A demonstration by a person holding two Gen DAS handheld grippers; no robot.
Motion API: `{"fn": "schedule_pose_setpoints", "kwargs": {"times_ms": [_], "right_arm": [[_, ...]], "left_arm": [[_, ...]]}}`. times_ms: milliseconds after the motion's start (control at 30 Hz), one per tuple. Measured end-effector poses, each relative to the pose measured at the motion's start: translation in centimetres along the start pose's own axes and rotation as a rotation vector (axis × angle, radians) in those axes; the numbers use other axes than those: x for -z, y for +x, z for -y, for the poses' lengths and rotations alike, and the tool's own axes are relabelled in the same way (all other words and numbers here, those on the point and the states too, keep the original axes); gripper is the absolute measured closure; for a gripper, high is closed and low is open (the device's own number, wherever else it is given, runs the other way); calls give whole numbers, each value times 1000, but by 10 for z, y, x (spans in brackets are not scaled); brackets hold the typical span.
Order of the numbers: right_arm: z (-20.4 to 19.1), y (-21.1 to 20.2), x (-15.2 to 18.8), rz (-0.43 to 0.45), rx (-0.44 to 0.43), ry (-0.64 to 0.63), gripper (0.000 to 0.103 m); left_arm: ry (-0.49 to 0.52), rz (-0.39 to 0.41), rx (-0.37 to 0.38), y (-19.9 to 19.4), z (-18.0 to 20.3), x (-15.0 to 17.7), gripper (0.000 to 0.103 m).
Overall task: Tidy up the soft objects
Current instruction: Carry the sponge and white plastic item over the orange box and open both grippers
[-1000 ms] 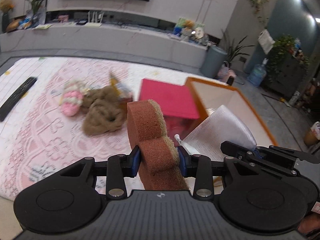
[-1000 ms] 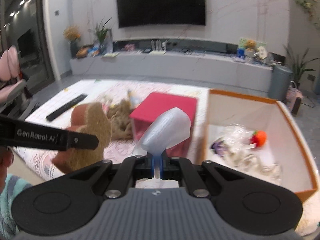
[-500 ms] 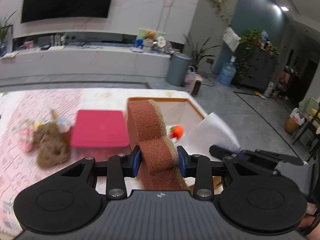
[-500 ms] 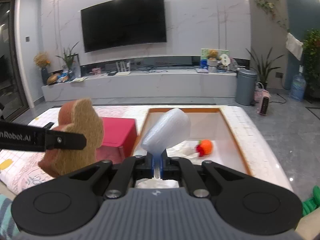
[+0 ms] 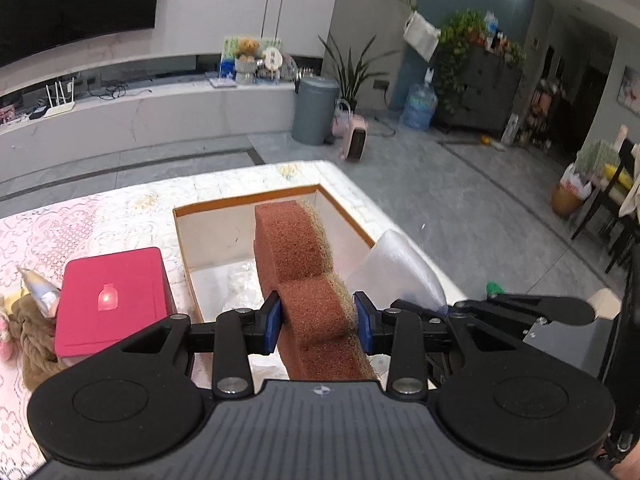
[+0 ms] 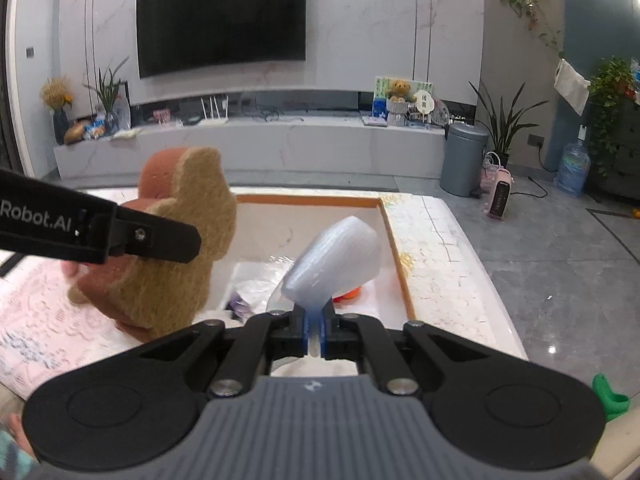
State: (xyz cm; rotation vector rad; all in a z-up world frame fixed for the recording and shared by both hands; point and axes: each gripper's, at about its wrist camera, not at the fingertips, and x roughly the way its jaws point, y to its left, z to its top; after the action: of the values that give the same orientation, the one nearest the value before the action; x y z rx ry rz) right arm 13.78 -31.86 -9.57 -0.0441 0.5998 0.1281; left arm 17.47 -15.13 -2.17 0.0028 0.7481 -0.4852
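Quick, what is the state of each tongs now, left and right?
Left tongs: closed on the brown sponge.
Right tongs: closed on the white foam sheet.

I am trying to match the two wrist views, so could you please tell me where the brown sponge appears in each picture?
Left wrist view: the brown sponge stands at centre, clamped between the left tongs.
Right wrist view: the sponge is at left of centre, its tan scouring face towards the camera, partly behind the left tongs' black finger.
Shared landmark: the orange-rimmed box lies behind the sponge in both views.
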Motion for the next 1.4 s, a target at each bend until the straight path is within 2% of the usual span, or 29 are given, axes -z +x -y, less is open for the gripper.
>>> {"fn": "schedule_pose_setpoints", "kwargs": {"times_ms": [367, 567, 1067, 1300, 1400], "right_arm": [[2, 54, -14, -74, 10, -122, 101], [-4, 85, -15, -136, 1, -187, 101], [-4, 127, -14, -235, -19, -257, 99], [-7, 129, -10, -242, -21, -279, 94], [-10, 126, -7, -239, -24, -306, 82]], "left_arm": [[6, -99, -43, 46, -9, -14, 61], [24, -168, -57, 69, -17, -9, 61], [48, -238, -75, 99, -17, -3, 61], [66, -223, -93, 99, -14, -1, 59], [60, -219, -99, 99, -15, 0, 58]]}}
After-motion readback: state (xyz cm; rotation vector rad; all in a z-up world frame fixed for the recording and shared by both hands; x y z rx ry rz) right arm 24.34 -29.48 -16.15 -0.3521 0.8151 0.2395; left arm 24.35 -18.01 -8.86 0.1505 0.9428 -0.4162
